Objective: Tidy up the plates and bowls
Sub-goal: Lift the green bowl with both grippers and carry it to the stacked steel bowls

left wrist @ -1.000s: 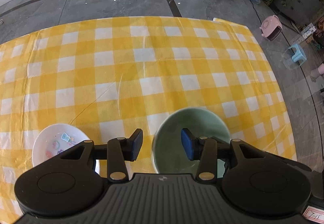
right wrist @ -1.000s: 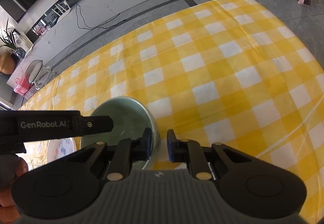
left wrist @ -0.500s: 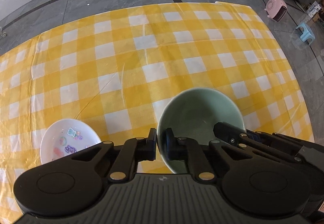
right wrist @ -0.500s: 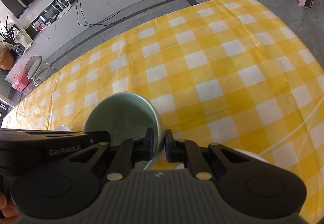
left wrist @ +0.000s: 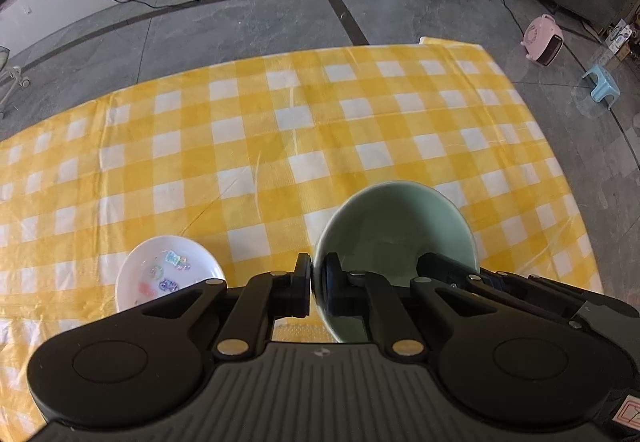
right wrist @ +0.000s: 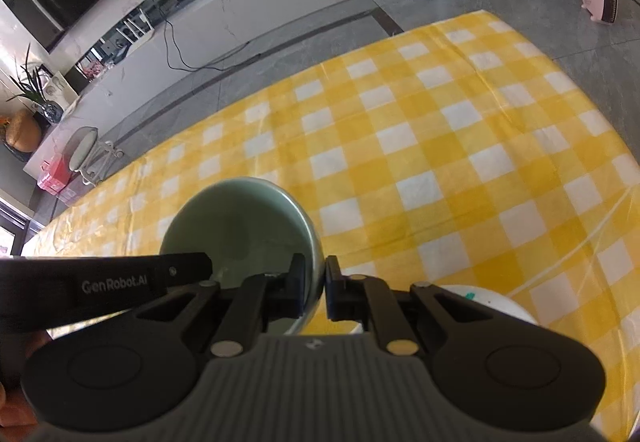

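Surface (left wrist: 280,146) under the yellow-white check cloth looks farther away than a second ago in both views, more floor showing; the green bowl (left wrist: 394,226) no longer sits flat, it is tilted and hangs over the cloth, so it got lifted. Left tool (left wrist: 318,284) was wide apart a second ago with one finger inside the bowl and one outside; it has since closed, and its pads now pinch the bowl's left rim. Right tool (right wrist: 316,288) was already nearly closed on the opposite rim, and it now clamps that wall too, one pad inside, one outside. Count: one green bowl, two white plates, namely a sticker-patterned plate (left wrist: 170,272) on the cloth left of the bowl and another white plate (right wrist: 490,304) partly hidden under the right tool. Two tools. Readable writing: "GenRobot.AI" on the left tool's side in the right wrist view.
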`<state>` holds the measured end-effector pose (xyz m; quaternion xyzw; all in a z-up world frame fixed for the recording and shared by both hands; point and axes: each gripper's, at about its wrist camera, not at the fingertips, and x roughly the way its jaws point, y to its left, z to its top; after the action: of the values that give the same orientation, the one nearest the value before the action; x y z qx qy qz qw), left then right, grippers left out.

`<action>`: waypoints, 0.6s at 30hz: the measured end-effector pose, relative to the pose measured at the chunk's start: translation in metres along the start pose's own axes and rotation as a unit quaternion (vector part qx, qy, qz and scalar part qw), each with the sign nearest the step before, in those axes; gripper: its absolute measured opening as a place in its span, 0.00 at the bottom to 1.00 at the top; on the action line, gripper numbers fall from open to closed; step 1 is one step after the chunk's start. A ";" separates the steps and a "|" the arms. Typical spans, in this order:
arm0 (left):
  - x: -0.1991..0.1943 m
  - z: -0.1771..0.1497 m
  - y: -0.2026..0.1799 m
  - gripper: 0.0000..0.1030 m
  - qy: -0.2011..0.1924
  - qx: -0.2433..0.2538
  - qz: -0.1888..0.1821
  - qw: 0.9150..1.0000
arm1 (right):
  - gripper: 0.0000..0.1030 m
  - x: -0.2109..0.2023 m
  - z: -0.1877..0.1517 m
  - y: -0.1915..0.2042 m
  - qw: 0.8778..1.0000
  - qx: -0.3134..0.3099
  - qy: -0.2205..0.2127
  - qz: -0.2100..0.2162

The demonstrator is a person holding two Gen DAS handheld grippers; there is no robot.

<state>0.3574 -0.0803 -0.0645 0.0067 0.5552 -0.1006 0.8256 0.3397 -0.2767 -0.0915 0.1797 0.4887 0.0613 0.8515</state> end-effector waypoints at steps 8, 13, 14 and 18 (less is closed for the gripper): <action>-0.057 -0.030 -0.010 0.06 -0.024 0.002 0.014 1.000 | 0.07 -0.057 -0.025 0.013 0.999 -0.012 -0.033 0.018; -0.095 -0.055 -0.004 0.06 -0.030 -0.005 0.031 0.999 | 0.07 -0.090 -0.048 0.031 0.999 -0.021 -0.033 0.037; -0.102 -0.060 -0.001 0.06 -0.030 -0.009 0.030 0.999 | 0.07 -0.096 -0.053 0.036 0.998 -0.023 -0.034 0.039; -0.132 -0.082 0.014 0.06 -0.031 -0.028 0.031 0.999 | 0.07 -0.119 -0.075 0.058 0.997 -0.043 -0.030 0.048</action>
<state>0.2368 -0.0355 0.0238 -0.0019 0.5312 -0.0596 0.8451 0.2183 -0.2376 -0.0078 0.1678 0.4505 0.1176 0.8689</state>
